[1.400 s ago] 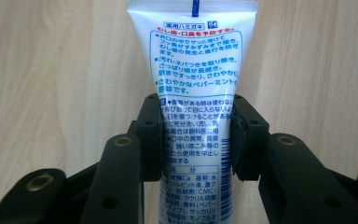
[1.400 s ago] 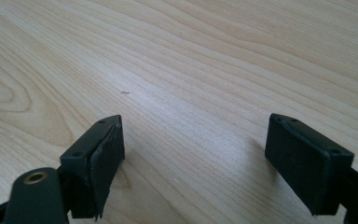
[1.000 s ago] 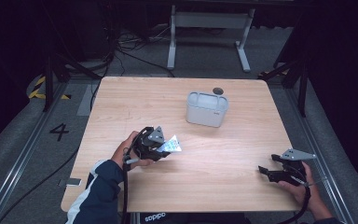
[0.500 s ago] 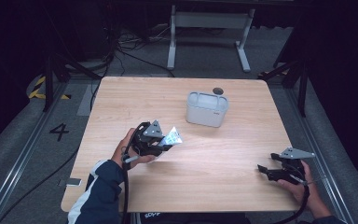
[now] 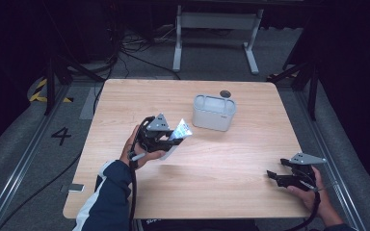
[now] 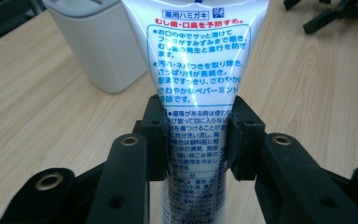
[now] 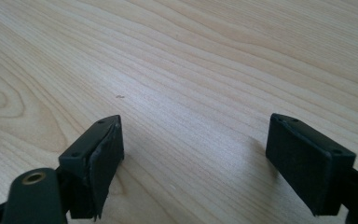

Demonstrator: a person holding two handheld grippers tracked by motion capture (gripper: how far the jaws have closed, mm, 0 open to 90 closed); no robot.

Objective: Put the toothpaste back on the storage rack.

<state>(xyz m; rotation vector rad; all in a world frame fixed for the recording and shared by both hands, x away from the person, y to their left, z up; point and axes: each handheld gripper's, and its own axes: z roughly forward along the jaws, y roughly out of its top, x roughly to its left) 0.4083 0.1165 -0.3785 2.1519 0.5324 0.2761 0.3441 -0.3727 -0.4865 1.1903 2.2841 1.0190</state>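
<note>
My left gripper [image 5: 169, 138] is shut on a white toothpaste tube [image 5: 179, 133] with blue and red Japanese print, held above the table left of centre. In the left gripper view the tube [image 6: 198, 60] runs up between the two jaws [image 6: 196, 142], which pinch its lower part; its crimped end points toward a white rectangular holder [image 6: 98, 42]. That holder [image 5: 214, 112] stands on the wooden table [image 5: 197, 187] beyond the tube, a short gap away. My right gripper [image 5: 275, 177] rests low at the table's front right, open, with bare wood between its fingers [image 7: 98, 163].
A small dark round object [image 5: 225, 94] lies just behind the holder. The table's edges drop to a dark floor with cables and a metal stand [image 5: 217, 29] at the back. The other gripper [image 6: 335, 11] appears far off in the left gripper view.
The left gripper has lifted the tube and swung its end upward and toward the holder. The right gripper has stayed put.
</note>
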